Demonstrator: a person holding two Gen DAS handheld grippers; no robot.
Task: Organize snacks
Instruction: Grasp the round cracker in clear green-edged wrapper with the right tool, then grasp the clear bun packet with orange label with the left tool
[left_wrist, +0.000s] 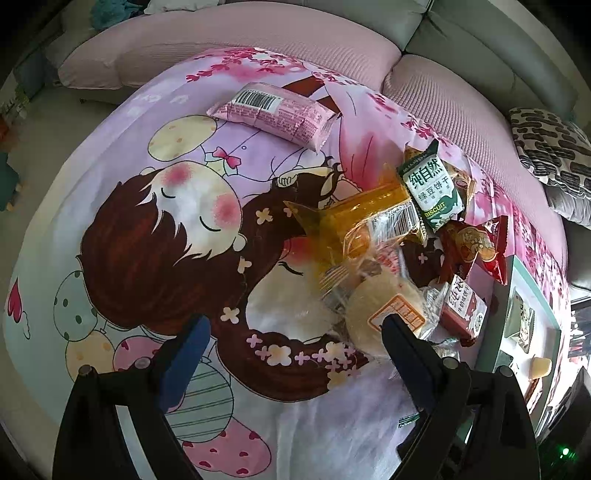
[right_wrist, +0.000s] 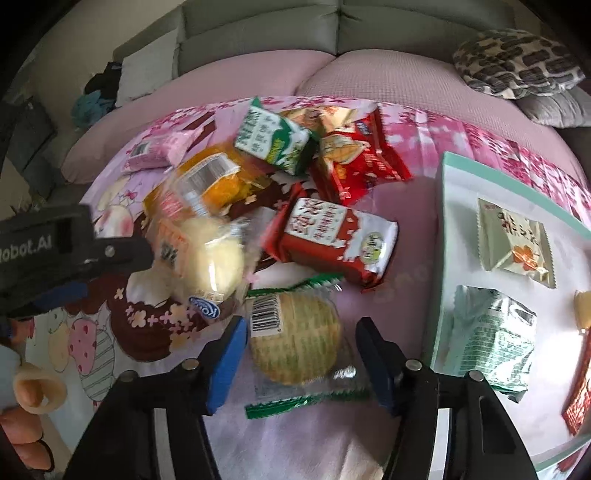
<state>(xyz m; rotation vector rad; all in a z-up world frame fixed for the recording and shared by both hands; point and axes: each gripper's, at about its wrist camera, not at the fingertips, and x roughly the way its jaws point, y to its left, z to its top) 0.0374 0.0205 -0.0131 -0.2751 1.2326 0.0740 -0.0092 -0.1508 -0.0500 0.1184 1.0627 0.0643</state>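
Pink cartoon-print cloth (left_wrist: 155, 229) covers the table, snacks heaped on its right side. Right gripper (right_wrist: 301, 347) gapes wide around a round clear-wrapped rice cracker (right_wrist: 295, 339), not touching; left gripper (left_wrist: 295, 332) open too, holding nothing, beside a pale round bun in clear plastic (left_wrist: 373, 314).

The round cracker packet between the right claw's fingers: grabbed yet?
No. The right gripper is open, blue fingers apart beside the cracker packet.

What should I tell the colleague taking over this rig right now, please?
Left gripper: open, empty, beside the wrapped bun.
Right gripper: open, straddling the round cracker pack, not yet closed.
Done: several packets already lie in the tray.
Left: the pile on the cloth, including the green biscuit pack, red packs, and the pink pack lying apart.
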